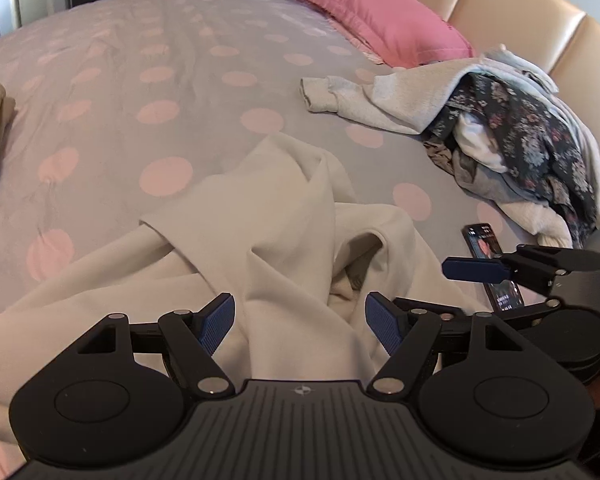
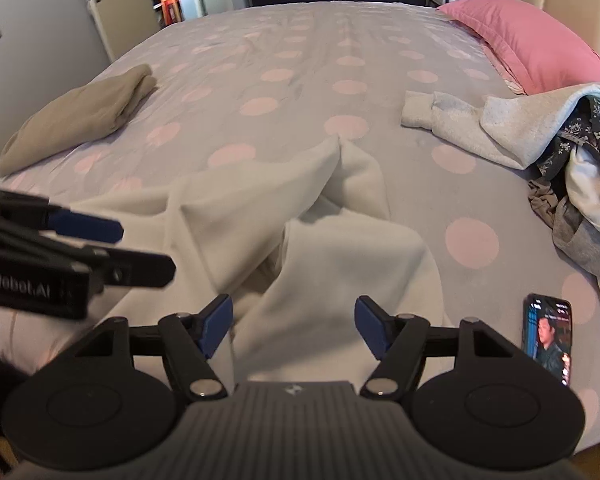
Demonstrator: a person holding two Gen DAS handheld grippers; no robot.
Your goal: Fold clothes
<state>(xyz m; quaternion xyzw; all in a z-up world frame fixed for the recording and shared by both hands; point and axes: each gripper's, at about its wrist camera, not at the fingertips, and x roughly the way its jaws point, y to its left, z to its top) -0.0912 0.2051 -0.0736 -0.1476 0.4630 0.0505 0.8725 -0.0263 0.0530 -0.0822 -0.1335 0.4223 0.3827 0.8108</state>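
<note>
I see a cream garment lying rumpled at the near edge of a bed with a grey, pink-dotted sheet. My left gripper and right gripper both hover just above its folds, jaws spread apart, nothing pinched. A phone with a lit screen lies right of the garment. A pile of clothes sits near a pink pillow; a folded tan garment lies far left.

Left claw and right claw both gape, tilted downward, side by side.
</note>
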